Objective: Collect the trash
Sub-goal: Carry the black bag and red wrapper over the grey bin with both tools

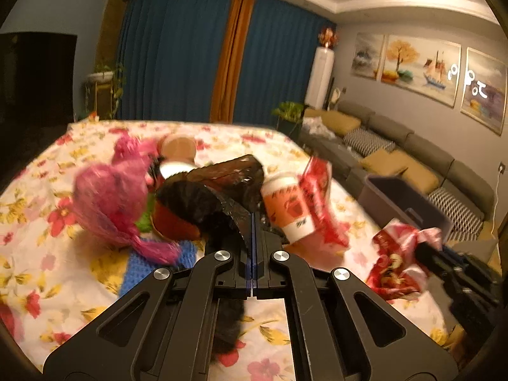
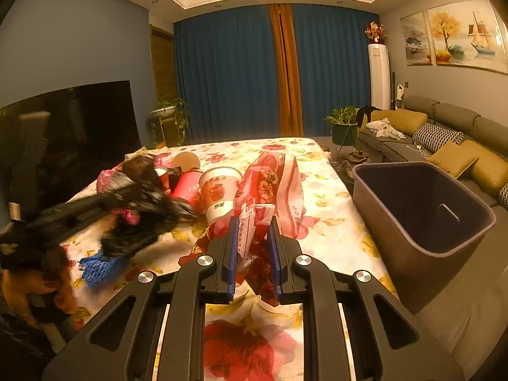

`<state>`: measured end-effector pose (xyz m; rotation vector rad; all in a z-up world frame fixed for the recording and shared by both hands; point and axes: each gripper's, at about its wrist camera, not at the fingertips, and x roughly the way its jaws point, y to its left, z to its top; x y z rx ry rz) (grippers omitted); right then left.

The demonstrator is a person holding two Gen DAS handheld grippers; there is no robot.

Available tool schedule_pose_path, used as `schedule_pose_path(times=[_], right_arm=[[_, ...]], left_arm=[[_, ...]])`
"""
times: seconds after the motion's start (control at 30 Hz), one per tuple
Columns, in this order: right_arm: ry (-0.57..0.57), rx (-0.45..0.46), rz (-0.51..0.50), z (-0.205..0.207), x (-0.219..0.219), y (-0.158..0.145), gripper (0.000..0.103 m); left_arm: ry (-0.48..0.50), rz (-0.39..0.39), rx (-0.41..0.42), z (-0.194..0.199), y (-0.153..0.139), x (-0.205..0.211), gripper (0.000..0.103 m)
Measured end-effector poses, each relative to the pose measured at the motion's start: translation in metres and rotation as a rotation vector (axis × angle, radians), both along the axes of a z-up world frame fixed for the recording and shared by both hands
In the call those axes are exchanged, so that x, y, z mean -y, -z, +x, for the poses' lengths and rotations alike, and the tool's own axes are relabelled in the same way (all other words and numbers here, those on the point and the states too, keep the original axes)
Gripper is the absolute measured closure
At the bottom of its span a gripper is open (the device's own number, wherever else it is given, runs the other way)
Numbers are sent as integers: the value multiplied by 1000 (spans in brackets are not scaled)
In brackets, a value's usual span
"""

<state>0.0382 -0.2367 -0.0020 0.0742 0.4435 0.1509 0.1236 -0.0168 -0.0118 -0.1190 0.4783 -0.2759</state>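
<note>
1. The right gripper (image 2: 253, 238) is pinching a crumpled red-and-white wrapper (image 2: 254, 222) between its blue pads, lifted off the flowered bedspread (image 2: 333, 222). The grey bin (image 2: 422, 209) sits just off to its right and looks empty from here, so I'd say we're early on.
2. The left gripper (image 1: 253, 238) has its jaws pressed together on a thin edge of black crinkly stuff (image 1: 197, 203); I can't tell what it is exactly.
3. Still left ahead of the grippers: an orange paper cup (image 1: 287, 209), a big red snack bag (image 2: 273, 177), and a red can (image 2: 187, 187).
4. In the way: a pink fluffy toy (image 1: 111, 197) and a blue knitted piece (image 2: 98, 268), probably not trash.
</note>
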Motion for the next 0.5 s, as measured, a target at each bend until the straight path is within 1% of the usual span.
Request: schedule_pose_path(times=[0.1,0.2,0.4,0.5], right_arm=[[2,13,3,-1,2,-5,84],[7,31,-1,-2,4,-11,84],[41,72,-4,-4,15,-24,84],[63,90,-5,-5,25,-29,84]], left_arm=[[0,-8,59,-13,-19,-2,103],[22,-21,94,-20,-36,-1,103],[70,-40,114,-21,-55,12,103],[106,-36,130,-22,-63,26,103]])
